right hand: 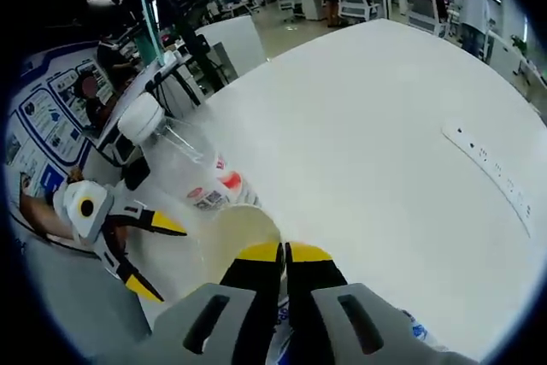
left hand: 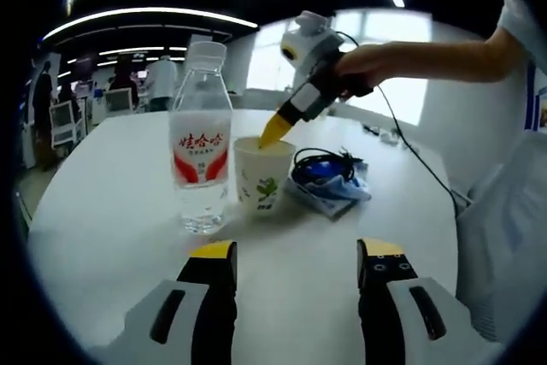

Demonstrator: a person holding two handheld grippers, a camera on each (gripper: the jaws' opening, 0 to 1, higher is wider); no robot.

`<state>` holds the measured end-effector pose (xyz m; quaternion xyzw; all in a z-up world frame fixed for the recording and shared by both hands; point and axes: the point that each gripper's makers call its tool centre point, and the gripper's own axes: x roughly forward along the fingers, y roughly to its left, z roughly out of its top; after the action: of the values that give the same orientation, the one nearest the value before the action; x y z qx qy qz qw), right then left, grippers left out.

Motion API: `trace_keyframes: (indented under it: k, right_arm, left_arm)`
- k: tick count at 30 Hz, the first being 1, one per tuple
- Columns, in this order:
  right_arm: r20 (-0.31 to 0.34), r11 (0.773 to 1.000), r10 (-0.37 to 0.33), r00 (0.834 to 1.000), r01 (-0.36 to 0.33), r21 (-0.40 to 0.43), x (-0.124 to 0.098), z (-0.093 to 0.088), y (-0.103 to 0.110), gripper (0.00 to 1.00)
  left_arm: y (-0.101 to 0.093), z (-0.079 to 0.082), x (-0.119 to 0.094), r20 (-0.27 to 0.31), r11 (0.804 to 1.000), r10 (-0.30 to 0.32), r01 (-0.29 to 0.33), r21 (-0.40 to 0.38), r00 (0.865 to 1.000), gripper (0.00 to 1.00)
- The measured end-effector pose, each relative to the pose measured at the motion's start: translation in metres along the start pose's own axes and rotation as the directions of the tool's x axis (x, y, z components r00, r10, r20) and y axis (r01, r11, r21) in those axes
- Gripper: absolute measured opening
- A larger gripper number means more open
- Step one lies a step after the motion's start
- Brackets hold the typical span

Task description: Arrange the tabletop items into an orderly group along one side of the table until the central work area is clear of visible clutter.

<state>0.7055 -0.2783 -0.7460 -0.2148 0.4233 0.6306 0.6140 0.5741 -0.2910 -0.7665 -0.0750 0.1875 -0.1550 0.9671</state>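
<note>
Left gripper view: red-labelled water bottle (left hand: pixel 201 138) at 11 o'clock on white table (left hand: pixel 111 203); left gripper (left hand: pixel 297 256) spread, right gripper (right hand: pixel 285 254) pinching paper cup (left hand: pixel 262 173) rim.

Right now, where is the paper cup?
In the left gripper view the paper cup stands mid-table, right beside the water bottle and left of the blue packet, with the right tongs at its rim.

Clear, glossy plastic for the water bottle (left hand: pixel 201 147), with a printed film label. Matt paper for the cup (left hand: pixel 262 175). Smooth, faintly sheened white top on the table (left hand: pixel 102 194). Rubbery black cable (left hand: pixel 329 162) coiled over crinkled blue packet (left hand: pixel 329 185).
</note>
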Motion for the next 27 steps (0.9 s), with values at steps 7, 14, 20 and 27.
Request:
trace_keyframes:
  k: [7,14,20,27]
  right_arm:
    - [0.003,1.0,0.004,1.0,-0.004,0.0,0.0,0.0,0.002,0.0]
    - [0.006,1.0,-0.002,1.0,0.002,-0.016,0.0,-0.001,0.005,0.09]
    - [0.033,1.0,0.015,0.999,-0.015,-0.001,-0.004,0.001,0.006,0.18]
    - [0.069,1.0,0.022,0.997,-0.022,0.006,-0.01,0.0,0.004,0.3]
  left_arm:
    - [-0.001,-0.001,0.0,0.001,1.0,-0.002,0.002,-0.005,1.0,0.53]
    - [0.0,-0.003,0.0,-0.001,1.0,-0.003,0.003,-0.009,1.0,0.53]
    - [-0.002,-0.004,-0.001,-0.003,1.0,-0.004,0.004,-0.016,1.0,0.53]
    - [-0.004,0.0,-0.002,0.002,0.999,-0.005,0.005,-0.036,1.0,0.54]
